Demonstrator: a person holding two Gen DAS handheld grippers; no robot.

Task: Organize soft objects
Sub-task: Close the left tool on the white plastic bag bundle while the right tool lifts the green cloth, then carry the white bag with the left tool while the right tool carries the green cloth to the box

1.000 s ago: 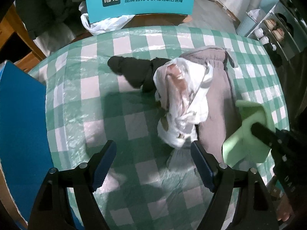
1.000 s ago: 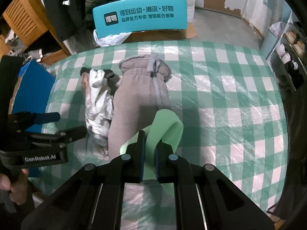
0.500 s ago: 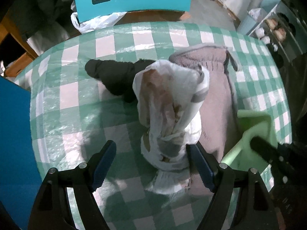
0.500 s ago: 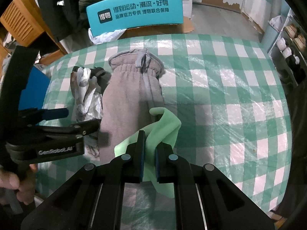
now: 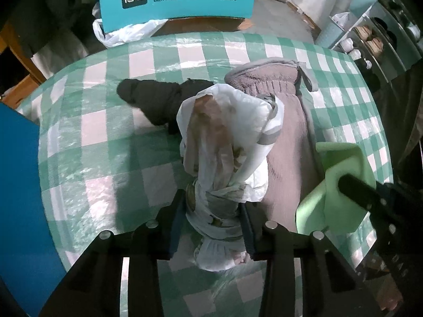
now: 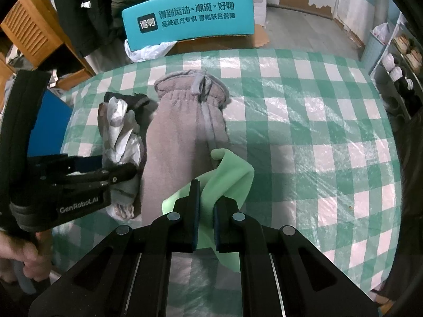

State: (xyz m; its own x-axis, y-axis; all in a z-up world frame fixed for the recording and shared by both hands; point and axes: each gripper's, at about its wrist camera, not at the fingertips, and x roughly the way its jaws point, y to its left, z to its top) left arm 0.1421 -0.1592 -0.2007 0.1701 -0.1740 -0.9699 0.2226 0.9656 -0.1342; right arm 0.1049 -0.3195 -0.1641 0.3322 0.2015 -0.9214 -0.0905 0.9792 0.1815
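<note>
1. Left gripper (image 5: 212,220): jaws closing around the white plastic bag bundle (image 5: 227,142); pads at its lower end.
2. Right gripper (image 6: 205,212): clamped tight on the green cloth (image 6: 230,169).
3. Bundle lies on the bench (image 6: 317,121) against the grey sweatpants (image 6: 182,137), black garment (image 5: 156,97) behind.

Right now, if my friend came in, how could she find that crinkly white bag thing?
Look at the green-and-white checked tablecloth, then find the long grey-brown fleecy garment lying down its middle. Beside it, partly over a black sock, lies the white plastic bag, its lower end between the closing left gripper. It alone is shiny and see-through.
</note>
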